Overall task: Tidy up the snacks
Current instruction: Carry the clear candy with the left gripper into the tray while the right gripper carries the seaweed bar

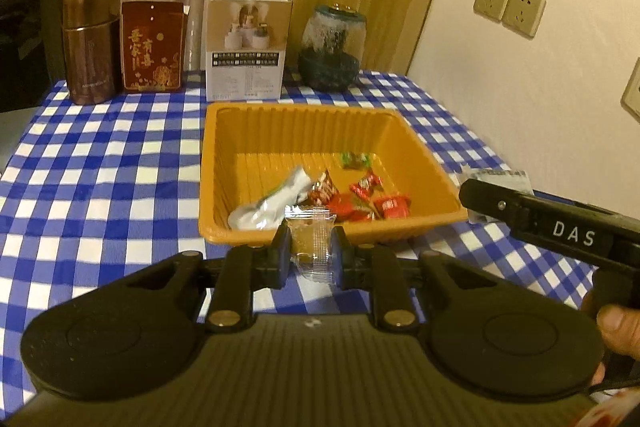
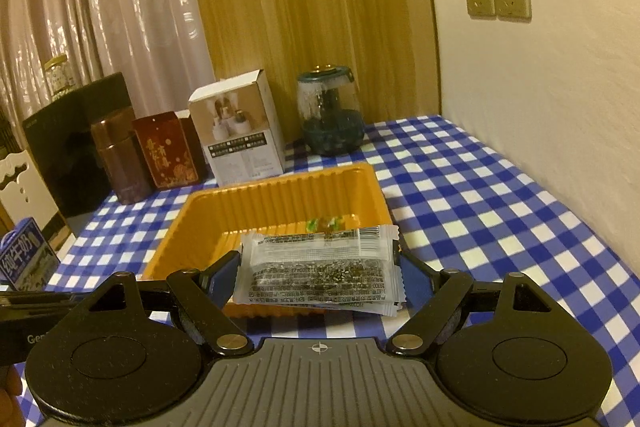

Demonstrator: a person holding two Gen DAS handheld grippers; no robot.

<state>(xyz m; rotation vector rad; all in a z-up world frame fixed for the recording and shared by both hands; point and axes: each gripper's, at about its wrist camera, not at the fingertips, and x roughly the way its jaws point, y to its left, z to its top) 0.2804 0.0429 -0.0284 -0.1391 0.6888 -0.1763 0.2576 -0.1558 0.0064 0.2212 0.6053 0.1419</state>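
A: Pinched in the left gripper [image 1: 311, 251], a small clear-wrapped snack [image 1: 311, 241] hangs just short of the orange tray [image 1: 416, 143]'s near rim; the right gripper [image 2: 318, 277] clamps a flat sesame packet [image 2: 320, 269] over that rim.

B: Risks?

A: Slick film could slip, or a low pass could catch the rim and shove the tray. 2 grippers converging may also collide.

B: Room?

A: Plenty: the tray's far half is bare, with the red candies [image 1: 362, 197] clustered near.

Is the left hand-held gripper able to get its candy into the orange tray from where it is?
Probably yes: the left hand-held gripper holds the candy just short of the orange tray, nothing between.
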